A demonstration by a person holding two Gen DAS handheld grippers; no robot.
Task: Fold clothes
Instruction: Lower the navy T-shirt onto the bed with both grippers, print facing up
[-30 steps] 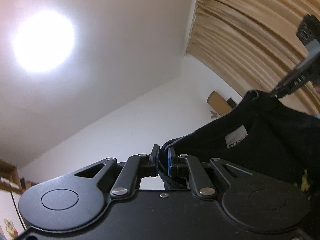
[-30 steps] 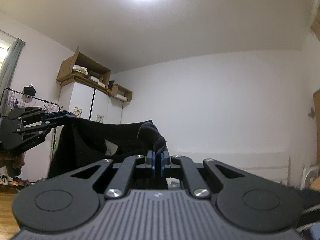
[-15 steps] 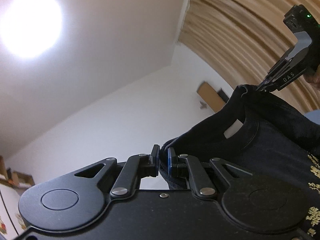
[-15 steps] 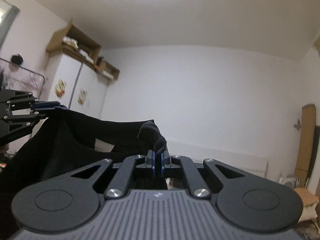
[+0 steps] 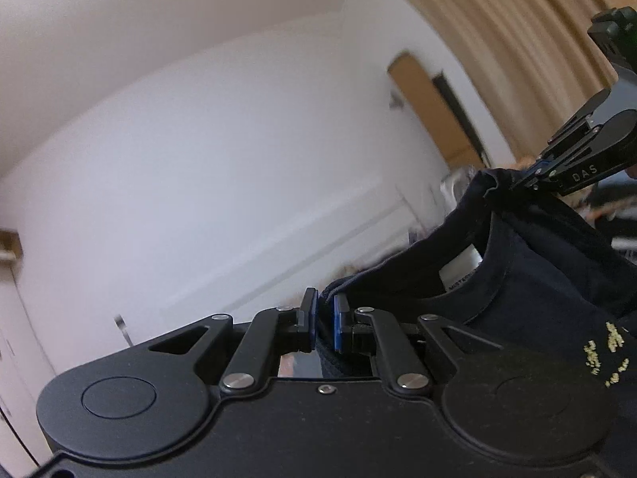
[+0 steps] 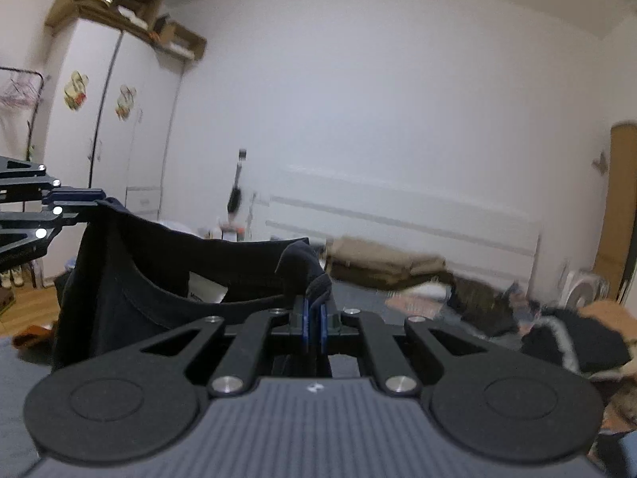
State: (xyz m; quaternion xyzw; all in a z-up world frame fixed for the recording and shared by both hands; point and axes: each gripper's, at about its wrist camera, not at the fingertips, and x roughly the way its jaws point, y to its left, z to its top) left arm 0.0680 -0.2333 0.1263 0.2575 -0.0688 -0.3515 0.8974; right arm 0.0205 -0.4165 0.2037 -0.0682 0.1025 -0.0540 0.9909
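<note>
A dark navy T-shirt (image 5: 529, 279) with a white neck label and a gold print hangs in the air, stretched between both grippers. My left gripper (image 5: 325, 318) is shut on one shoulder of the shirt. My right gripper (image 6: 314, 316) is shut on the other shoulder, where the fabric bunches above the pads. In the left wrist view the right gripper (image 5: 535, 173) pinches the shirt at the upper right. In the right wrist view the left gripper (image 6: 85, 197) holds the shirt (image 6: 167, 275) at the left edge.
A bed (image 6: 418, 298) with a pile of tan, dark and fur-trimmed clothes lies ahead on the right. A white wardrobe (image 6: 107, 131) with boxes on top stands at the left. A beige curtain (image 5: 517, 28) hangs at the right.
Both grippers have tilted down from the ceiling toward the room, with the shirt still held between them. The bed and the clothes pile have come into view.
</note>
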